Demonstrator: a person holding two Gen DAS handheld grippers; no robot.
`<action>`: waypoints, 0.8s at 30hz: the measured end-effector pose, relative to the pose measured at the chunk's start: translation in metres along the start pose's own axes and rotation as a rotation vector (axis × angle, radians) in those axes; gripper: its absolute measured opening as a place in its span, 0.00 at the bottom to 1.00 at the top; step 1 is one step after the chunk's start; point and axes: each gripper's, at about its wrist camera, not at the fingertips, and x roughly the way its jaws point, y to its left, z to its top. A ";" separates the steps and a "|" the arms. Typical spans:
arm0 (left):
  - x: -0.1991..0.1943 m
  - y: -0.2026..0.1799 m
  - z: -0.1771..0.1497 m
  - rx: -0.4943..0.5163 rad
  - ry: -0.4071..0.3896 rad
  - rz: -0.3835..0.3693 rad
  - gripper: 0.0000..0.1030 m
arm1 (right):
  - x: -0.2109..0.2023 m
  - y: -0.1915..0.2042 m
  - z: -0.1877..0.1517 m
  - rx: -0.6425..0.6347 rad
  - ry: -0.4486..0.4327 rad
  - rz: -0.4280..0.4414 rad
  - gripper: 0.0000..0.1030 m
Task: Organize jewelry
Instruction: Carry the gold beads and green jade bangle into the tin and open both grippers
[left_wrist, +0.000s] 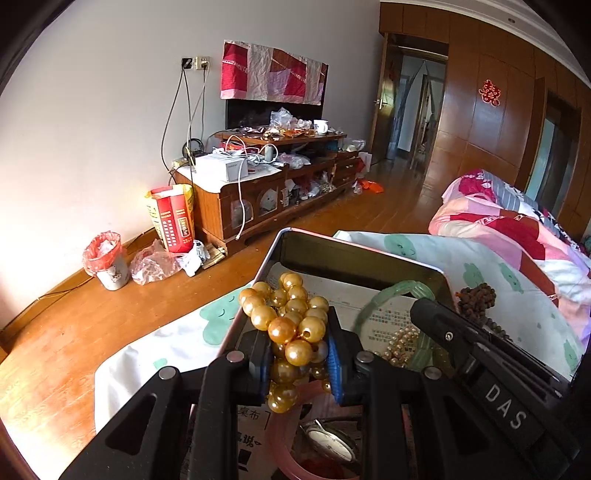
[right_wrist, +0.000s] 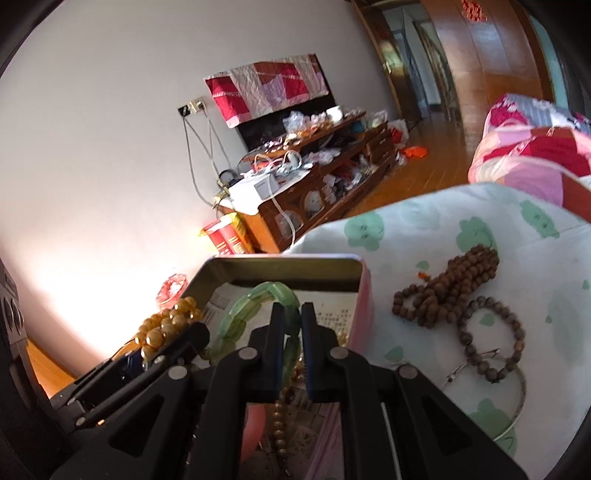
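Gold bead strand (left_wrist: 291, 325) bunched and pinched between the blue pads of the left gripper (left_wrist: 297, 332), jaws part-way closed on it, hanging over the left edge of the tin box (left_wrist: 354, 254). Green bracelet (right_wrist: 255, 299) raised on edge above the box's middle, caught in the right gripper (right_wrist: 293, 317), jaws almost fully closed with the band in the narrow gap.

Probably mid-deposit of both pieces into the box. Bring the gold strand further inside the left wall before letting go, so no loop drapes over the rim. Lower it close to the printed paper (left_wrist: 388, 317) lining the bottom, then release, to avoid beads bouncing out. Set the green bracelet flat, clear of the small pearl strand (left_wrist: 400, 343), to prevent tangling. Keep the two grippers from knocking; already near each other.

Brown wooden beads (right_wrist: 454, 284), a grey bead bracelet (right_wrist: 491, 336) and a metal bangle (right_wrist: 517, 406) left on the bedsheet beside the box's right edge.

Near end of the box hidden under both grippers; a watch (left_wrist: 332, 443) and pink bangle (left_wrist: 280, 443) only partly visible. Lower loops of the gold strand hidden behind the pads.
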 end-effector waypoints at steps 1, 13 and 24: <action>-0.001 0.000 -0.001 -0.002 -0.001 0.003 0.24 | 0.001 0.000 -0.001 0.005 0.003 0.007 0.15; 0.001 -0.002 0.000 0.015 -0.013 0.064 0.30 | -0.019 0.000 -0.003 0.012 -0.055 0.046 0.56; -0.017 -0.011 -0.003 0.056 -0.113 0.064 0.57 | -0.043 -0.021 0.001 0.064 -0.122 -0.030 0.58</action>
